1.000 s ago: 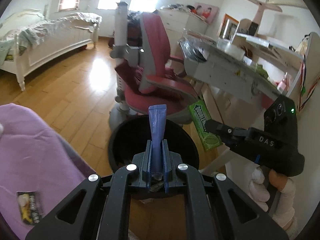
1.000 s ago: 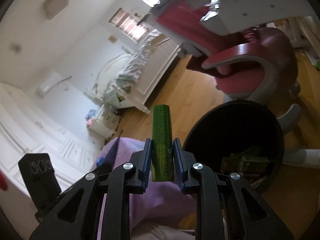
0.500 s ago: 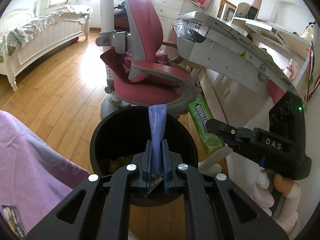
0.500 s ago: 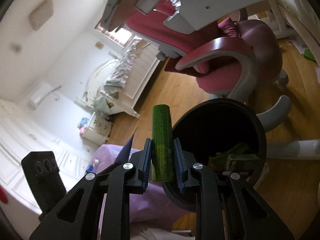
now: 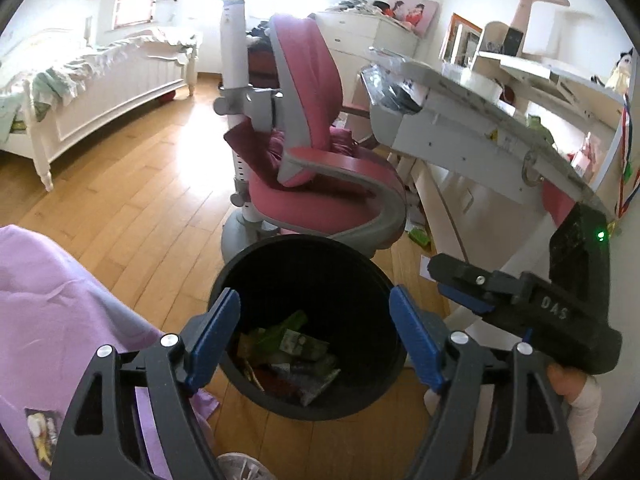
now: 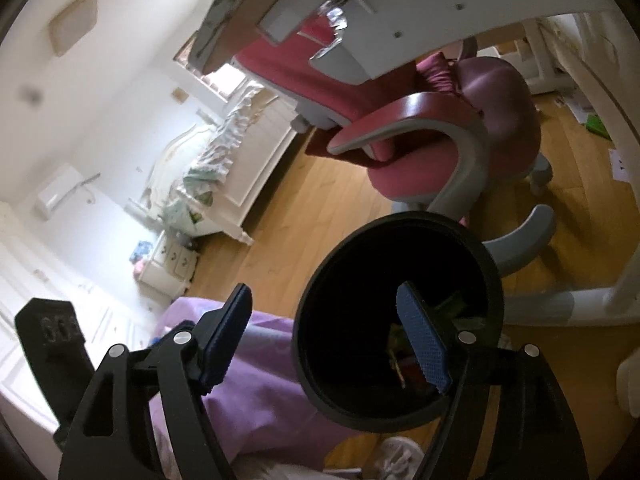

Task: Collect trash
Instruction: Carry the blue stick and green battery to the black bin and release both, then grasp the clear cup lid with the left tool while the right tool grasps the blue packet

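Both claws, left (image 5: 314,336) and right (image 6: 344,336), over bin (image 5: 256,256); jaws just opened wide, nothing between. Blue and green wrappers gone from claws; trash (image 5: 296,352) lies in bin.

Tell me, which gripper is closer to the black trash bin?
Left, I think, but it's close. The left gripper hangs open right over the bin. The right gripper hangs open by the bin's rim, partly over purple cloth.

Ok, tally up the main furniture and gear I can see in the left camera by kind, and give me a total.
Grippers: 2, left gripper, right gripper
Black trash bin: 1
Pink chair: 1
White bed: 1
Desk: 1
Total: 6
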`<action>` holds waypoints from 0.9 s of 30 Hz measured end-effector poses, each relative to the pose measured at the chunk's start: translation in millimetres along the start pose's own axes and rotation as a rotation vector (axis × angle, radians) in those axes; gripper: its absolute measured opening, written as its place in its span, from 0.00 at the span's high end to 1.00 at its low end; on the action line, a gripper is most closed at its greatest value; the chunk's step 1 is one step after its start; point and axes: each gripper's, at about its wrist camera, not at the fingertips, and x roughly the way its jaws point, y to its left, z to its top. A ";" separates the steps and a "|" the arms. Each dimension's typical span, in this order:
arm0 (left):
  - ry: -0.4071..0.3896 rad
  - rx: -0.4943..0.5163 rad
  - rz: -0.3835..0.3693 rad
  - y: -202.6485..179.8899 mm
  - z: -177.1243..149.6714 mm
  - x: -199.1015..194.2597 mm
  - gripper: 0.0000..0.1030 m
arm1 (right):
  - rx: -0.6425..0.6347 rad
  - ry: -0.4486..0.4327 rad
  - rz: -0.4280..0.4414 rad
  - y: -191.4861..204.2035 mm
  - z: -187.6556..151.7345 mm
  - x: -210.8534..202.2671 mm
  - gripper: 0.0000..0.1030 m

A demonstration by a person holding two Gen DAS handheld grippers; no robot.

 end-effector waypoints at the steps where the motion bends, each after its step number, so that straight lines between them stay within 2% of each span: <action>1: -0.008 -0.004 0.006 3.4 -0.6 -6.3 0.23 | -0.007 0.007 0.004 4.5 -1.7 2.0 0.28; 4: -0.044 -0.023 0.039 17.4 -4.0 -27.0 0.16 | -0.034 0.029 0.016 19.1 -5.1 8.7 0.28; 9: -0.098 -0.097 0.148 71.5 -17.3 -70.7 0.16 | -0.120 0.103 0.065 65.1 -18.6 31.7 0.28; 11: -0.116 -0.159 0.202 106.4 -25.0 -90.4 0.16 | -0.136 0.116 0.074 73.7 -21.6 36.5 0.28; 14: -0.132 -0.254 0.278 157.2 -37.0 -115.6 0.16 | -0.220 0.179 0.120 117.2 -36.4 60.9 0.28; 19: -0.174 -0.394 0.473 256.6 -64.5 -162.5 0.16 | -0.374 0.288 0.196 193.6 -63.4 101.0 0.28; 20: -0.174 -0.398 0.513 275.0 -68.7 -168.5 0.16 | -0.397 0.306 0.210 206.3 -67.6 107.4 0.28; 22: -0.162 -0.393 0.540 299.9 -70.9 -174.4 0.16 | -0.452 0.346 0.250 238.3 -78.8 123.7 0.28; 24: -0.120 -0.363 0.517 325.8 -71.7 -172.9 0.16 | -0.504 0.393 0.293 273.9 -91.5 143.3 0.28; 27: -0.062 -0.259 0.508 345.8 -66.6 -161.7 0.16 | -0.552 0.452 0.332 315.8 -105.3 171.1 0.28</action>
